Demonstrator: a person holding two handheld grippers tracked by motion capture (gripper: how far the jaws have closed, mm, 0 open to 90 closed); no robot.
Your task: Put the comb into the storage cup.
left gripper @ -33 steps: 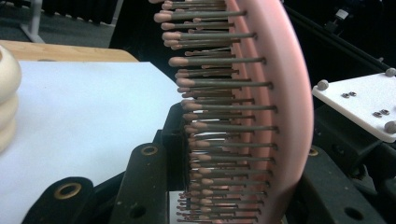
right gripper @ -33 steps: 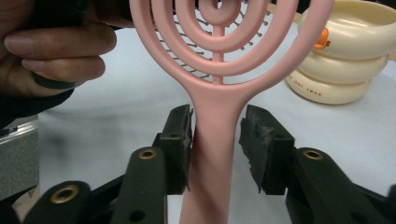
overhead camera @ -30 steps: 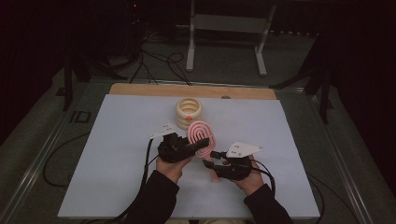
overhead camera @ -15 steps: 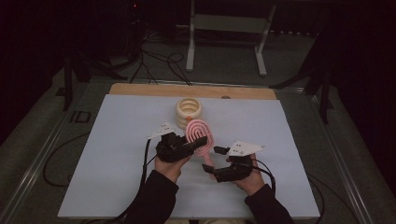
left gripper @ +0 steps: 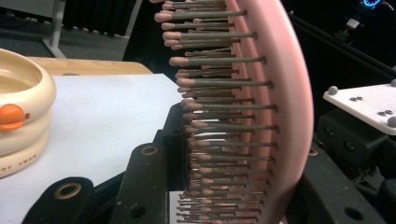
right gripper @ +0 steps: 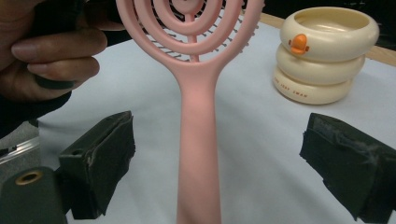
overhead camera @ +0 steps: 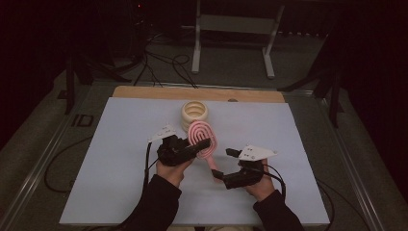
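Left gripper clamped on the head of a pink plastic hairbrush with concentric oval rings, bristles against one jaw. Right gripper jaws have just been opening; they stand wide, handle between them, untouched. Brush sits mid-surface, just in front of a cream stacked-ring container near the white table far edge. Open room on both sides. Forearms enter from the near edge, both hands low.

My fingers work over a white sheet that covers the wooden table. Beyond my fingertips a cream ringed container stands directly on that sheet.
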